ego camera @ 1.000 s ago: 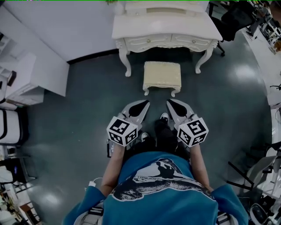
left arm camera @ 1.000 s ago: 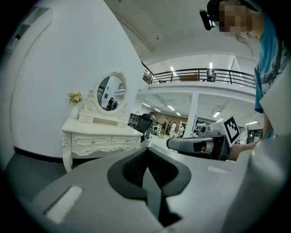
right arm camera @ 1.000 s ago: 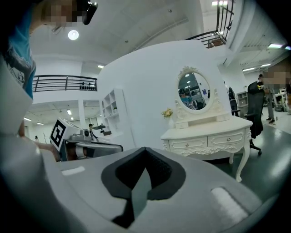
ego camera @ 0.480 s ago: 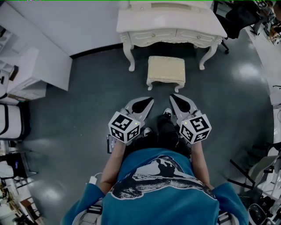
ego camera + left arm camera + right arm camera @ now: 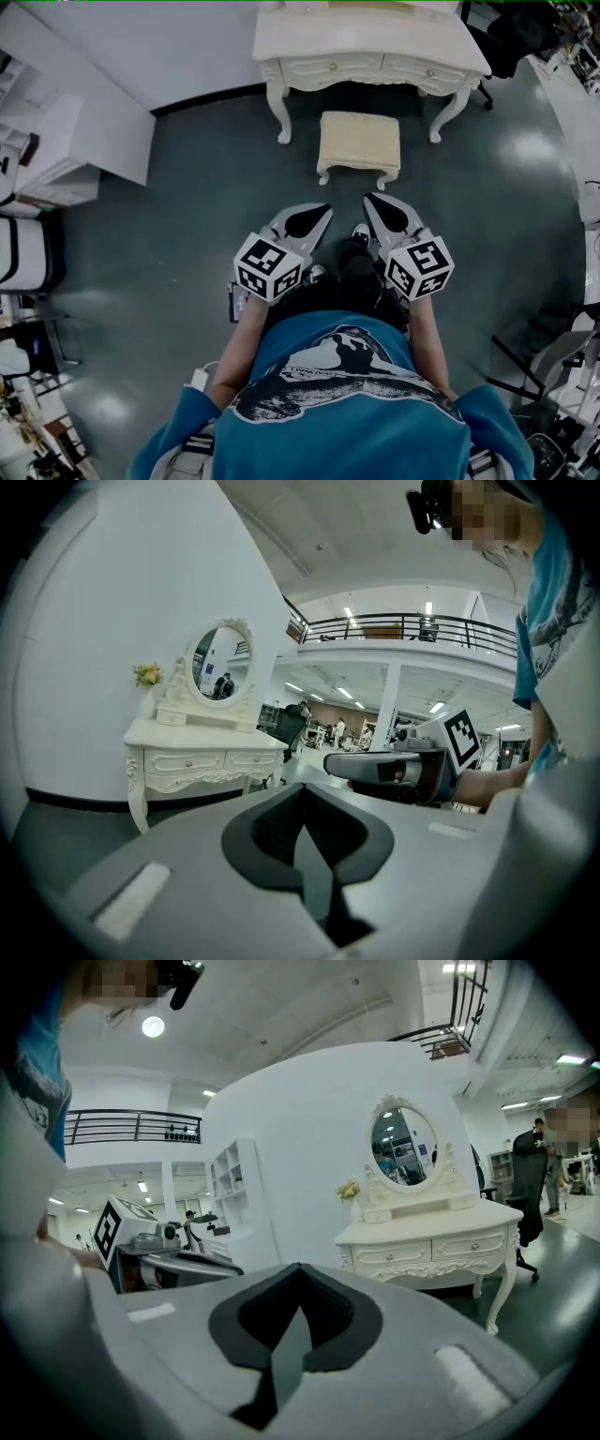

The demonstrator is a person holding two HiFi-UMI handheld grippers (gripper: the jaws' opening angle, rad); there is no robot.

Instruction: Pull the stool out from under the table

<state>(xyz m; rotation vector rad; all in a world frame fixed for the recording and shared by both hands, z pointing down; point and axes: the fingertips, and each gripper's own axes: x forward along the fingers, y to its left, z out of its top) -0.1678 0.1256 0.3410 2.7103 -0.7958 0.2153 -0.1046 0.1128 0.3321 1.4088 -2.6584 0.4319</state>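
Note:
The cream cushioned stool (image 5: 360, 142) stands on the dark floor just in front of the white dressing table (image 5: 370, 42), between its front legs. My left gripper (image 5: 322, 208) and right gripper (image 5: 372, 199) hover side by side short of the stool's near edge, touching nothing. Both are shut with nothing between the jaws. The left gripper view shows its closed jaws (image 5: 302, 791), the table (image 5: 202, 752) ahead left, and the right gripper (image 5: 394, 766) alongside. The right gripper view shows closed jaws (image 5: 298, 1271) and the table (image 5: 427, 1241) with its oval mirror; the stool is hidden there.
White shelving (image 5: 56, 150) lines the left side. A dark office chair (image 5: 511, 28) sits beyond the table's right end, and more chair frames (image 5: 562, 375) stand at the lower right. The person's shoes (image 5: 360, 234) are on the floor between the grippers.
The scene has slid slightly up and right in the head view. Both grippers stay shut and level, and the stool keeps its place in front of the table.

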